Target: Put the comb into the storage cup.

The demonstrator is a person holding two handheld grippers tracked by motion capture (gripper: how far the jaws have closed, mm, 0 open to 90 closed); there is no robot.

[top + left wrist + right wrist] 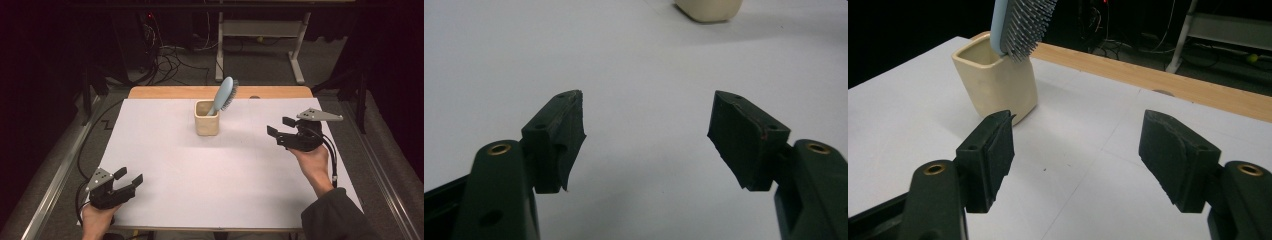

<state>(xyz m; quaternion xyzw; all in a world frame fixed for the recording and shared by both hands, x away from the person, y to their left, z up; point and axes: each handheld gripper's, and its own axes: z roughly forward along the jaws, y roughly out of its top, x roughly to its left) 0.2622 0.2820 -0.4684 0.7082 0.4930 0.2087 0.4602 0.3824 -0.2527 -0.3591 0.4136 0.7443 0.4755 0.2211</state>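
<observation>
Hairbrush (pixel 225 95) handle hidden inside cup (pixel 206 125)

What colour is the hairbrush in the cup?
Light blue hairbrush, grey bristles; clearest in the high view.

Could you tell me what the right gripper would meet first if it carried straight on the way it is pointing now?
Probably the cream cup, which holds the hairbrush; the open right gripper aims slightly beside it, so it might pass.

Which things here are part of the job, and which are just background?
In play:
- light blue hairbrush, standing handle-down in the cup
- cream cup
- right gripper, open, nearest the cup
- left gripper, open, at the near edge

Just lying about:
- white table cover
- cables on the floor
- desk frame behind
</observation>
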